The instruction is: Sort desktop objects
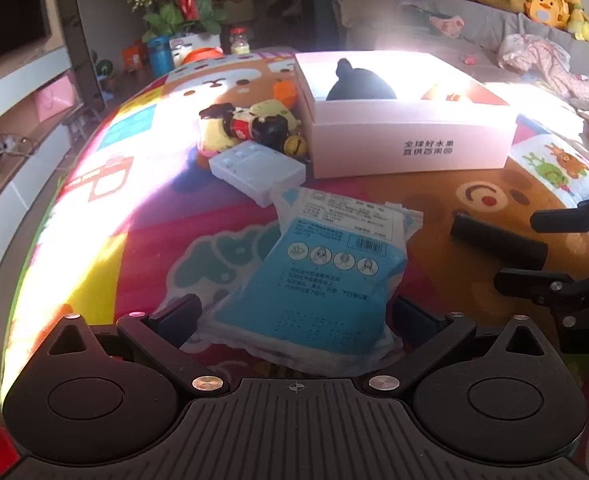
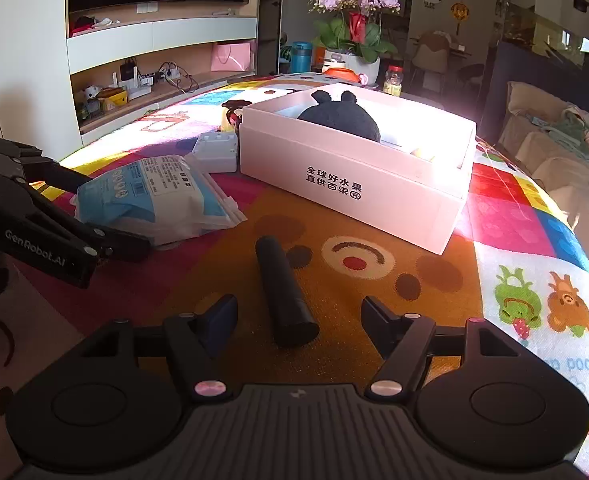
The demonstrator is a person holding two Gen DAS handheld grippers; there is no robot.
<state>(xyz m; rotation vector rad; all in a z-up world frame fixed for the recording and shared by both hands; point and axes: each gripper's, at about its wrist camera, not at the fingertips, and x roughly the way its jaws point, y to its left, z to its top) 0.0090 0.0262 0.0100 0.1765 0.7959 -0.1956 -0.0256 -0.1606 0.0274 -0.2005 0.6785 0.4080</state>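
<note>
A blue and white mask packet [image 1: 318,276] lies on the colourful mat; my left gripper [image 1: 294,322] is open with its fingers on either side of the packet's near end. The packet also shows in the right wrist view [image 2: 154,196], with the left gripper [image 2: 106,216] astride it. A black cylinder [image 2: 284,292] lies on the mat between the open fingers of my right gripper [image 2: 300,322]; it also shows in the left wrist view [image 1: 498,240]. A pink open box [image 1: 406,136] holds a black plush toy [image 1: 358,84]. A white plastic case [image 1: 256,170] and small toys [image 1: 250,124] lie left of the box.
A flower pot [image 1: 182,12], a blue cup [image 1: 160,56] and a jar [image 1: 239,40] stand at the mat's far edge. A sofa with plush toys [image 1: 546,8] and clothes is at the right. A TV shelf [image 2: 154,40] runs along the left.
</note>
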